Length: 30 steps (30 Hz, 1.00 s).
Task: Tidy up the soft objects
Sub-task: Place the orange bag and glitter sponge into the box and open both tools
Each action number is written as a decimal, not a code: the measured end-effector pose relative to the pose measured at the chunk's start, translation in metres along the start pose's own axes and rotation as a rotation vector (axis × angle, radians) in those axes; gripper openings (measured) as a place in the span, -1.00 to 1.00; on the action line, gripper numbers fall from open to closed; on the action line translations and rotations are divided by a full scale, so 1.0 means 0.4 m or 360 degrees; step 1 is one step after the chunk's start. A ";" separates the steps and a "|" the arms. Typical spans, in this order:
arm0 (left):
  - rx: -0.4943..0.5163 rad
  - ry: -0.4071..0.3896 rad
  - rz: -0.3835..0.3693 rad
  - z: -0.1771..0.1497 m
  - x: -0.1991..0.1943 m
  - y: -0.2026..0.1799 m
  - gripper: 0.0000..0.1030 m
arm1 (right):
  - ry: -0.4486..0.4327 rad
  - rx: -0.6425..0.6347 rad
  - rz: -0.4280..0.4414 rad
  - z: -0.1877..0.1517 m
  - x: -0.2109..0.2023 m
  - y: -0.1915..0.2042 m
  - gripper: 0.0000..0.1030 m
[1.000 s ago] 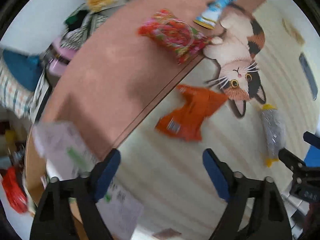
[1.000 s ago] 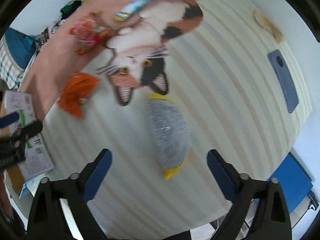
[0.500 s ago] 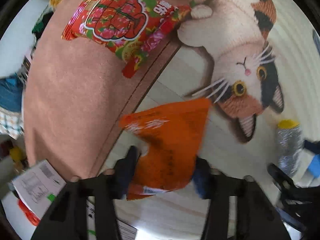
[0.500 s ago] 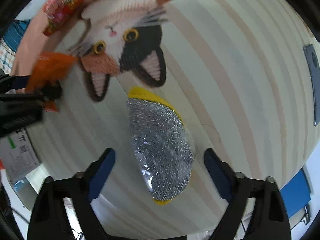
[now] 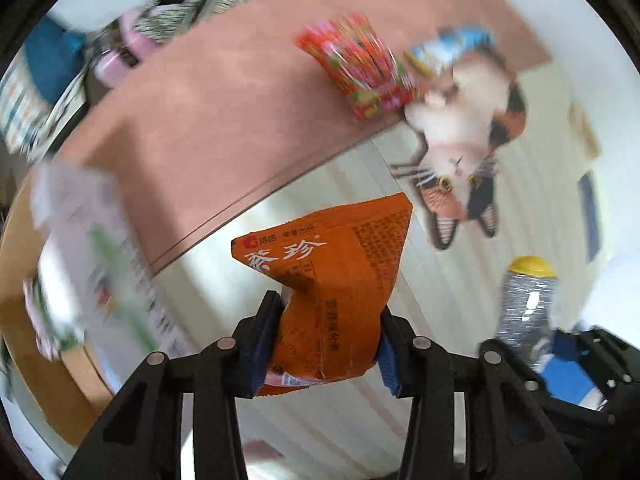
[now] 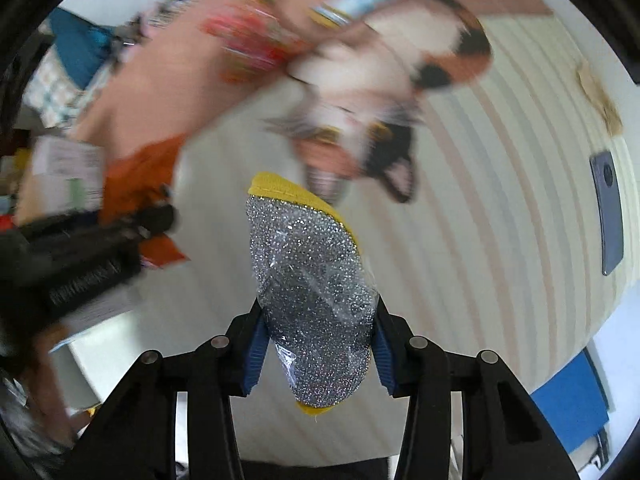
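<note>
Left gripper [image 5: 326, 336], its jaws just closing, is pinching the crumpled orange foil snack packet [image 5: 334, 292] by its lower end, blue pads [image 5: 262, 344] pressing both sides; the packet is sticking out beyond the fingertips, above the pale striped tabletop [image 5: 348, 424]. Right gripper [image 6: 318, 350], jaws also just narrowing, is squeezing the silver glitter scouring pad with yellow trim, wrapped in clear plastic [image 6: 310, 280], its yellow top end jutting past the fingertips. Red floral packet [image 5: 358, 70] is lying far ahead of the left fingers on the pink mat [image 5: 208, 120].

Left tongs [image 5: 326, 340], just closing, pinch the orange packet [image 5: 332, 280] above the striped mat [image 5: 320, 432].
</note>
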<state>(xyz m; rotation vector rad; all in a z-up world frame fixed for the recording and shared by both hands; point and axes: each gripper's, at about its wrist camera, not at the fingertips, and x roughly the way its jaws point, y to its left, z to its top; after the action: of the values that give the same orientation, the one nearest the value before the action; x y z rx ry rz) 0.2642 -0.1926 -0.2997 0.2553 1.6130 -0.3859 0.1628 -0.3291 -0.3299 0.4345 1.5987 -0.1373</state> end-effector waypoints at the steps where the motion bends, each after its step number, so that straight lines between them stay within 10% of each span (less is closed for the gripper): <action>1: -0.0060 -0.0035 -0.0036 -0.025 -0.043 0.035 -0.21 | -0.0017 -0.0026 0.0028 -0.009 -0.020 0.023 -0.08; 8: -0.0417 -0.0177 -0.0063 -0.243 -0.231 0.371 -0.21 | -0.0038 -0.0330 0.0319 -0.047 -0.104 0.344 -0.08; 17: -0.0797 -0.0021 0.0068 -0.362 -0.180 0.781 -0.21 | 0.0065 -0.0660 0.0400 -0.110 0.006 0.808 -0.08; 30: -0.0987 0.0210 -0.0134 -0.388 -0.020 0.947 -0.20 | 0.0208 -0.0635 0.0312 -0.105 0.175 1.048 -0.07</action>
<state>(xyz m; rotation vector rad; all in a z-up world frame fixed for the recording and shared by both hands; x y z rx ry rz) 0.2706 0.2164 -0.3198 -0.2643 1.7946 0.0811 0.2721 0.0839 -0.3223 0.2894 1.6522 0.3604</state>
